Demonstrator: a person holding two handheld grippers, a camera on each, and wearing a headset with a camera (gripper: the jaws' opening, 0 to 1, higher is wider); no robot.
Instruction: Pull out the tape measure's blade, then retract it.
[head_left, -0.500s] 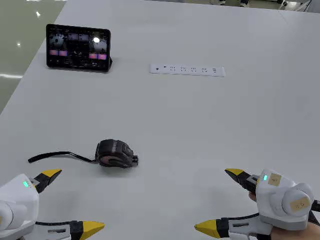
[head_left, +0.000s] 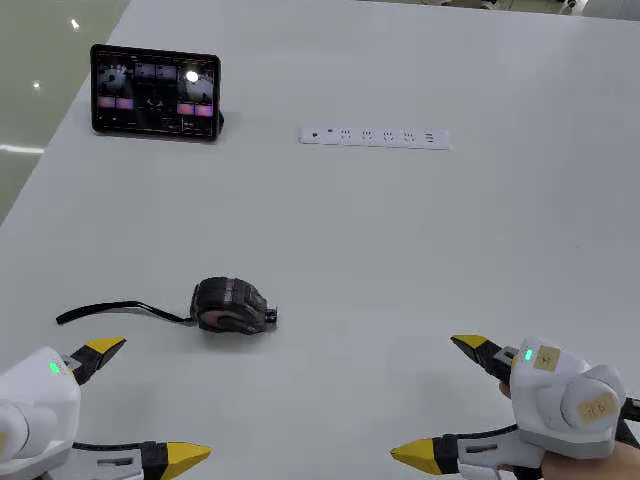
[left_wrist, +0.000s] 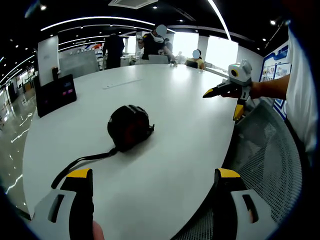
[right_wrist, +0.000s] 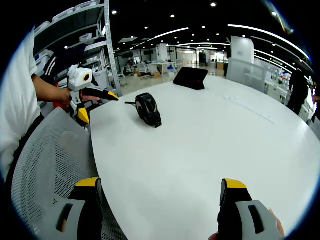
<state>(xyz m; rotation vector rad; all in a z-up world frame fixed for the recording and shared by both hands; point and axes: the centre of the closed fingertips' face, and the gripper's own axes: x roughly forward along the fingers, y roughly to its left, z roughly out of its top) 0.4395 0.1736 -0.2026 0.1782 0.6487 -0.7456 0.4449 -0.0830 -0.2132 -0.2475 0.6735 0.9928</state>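
A black tape measure (head_left: 231, 306) lies on the white table (head_left: 400, 230), its black wrist strap (head_left: 110, 311) trailing to the left. The blade looks fully wound in. The same tape measure (left_wrist: 129, 127) sits ahead of my left gripper (left_wrist: 150, 177), which is open and empty. In the head view the left gripper (head_left: 140, 400) hovers at the table's near left edge, below the strap. My right gripper (head_left: 445, 400) is open at the near right edge, well apart from the tape measure (right_wrist: 148, 108). Each gripper view also catches the other gripper, the right gripper (left_wrist: 227, 97) and the left gripper (right_wrist: 95, 104).
A dark tablet (head_left: 155, 93) stands propped at the far left of the table. A white power strip (head_left: 375, 138) lies flat at the far middle. A grey mesh chair (right_wrist: 50, 170) sits at the table's near edge. People stand beyond the table's far end (left_wrist: 150, 42).
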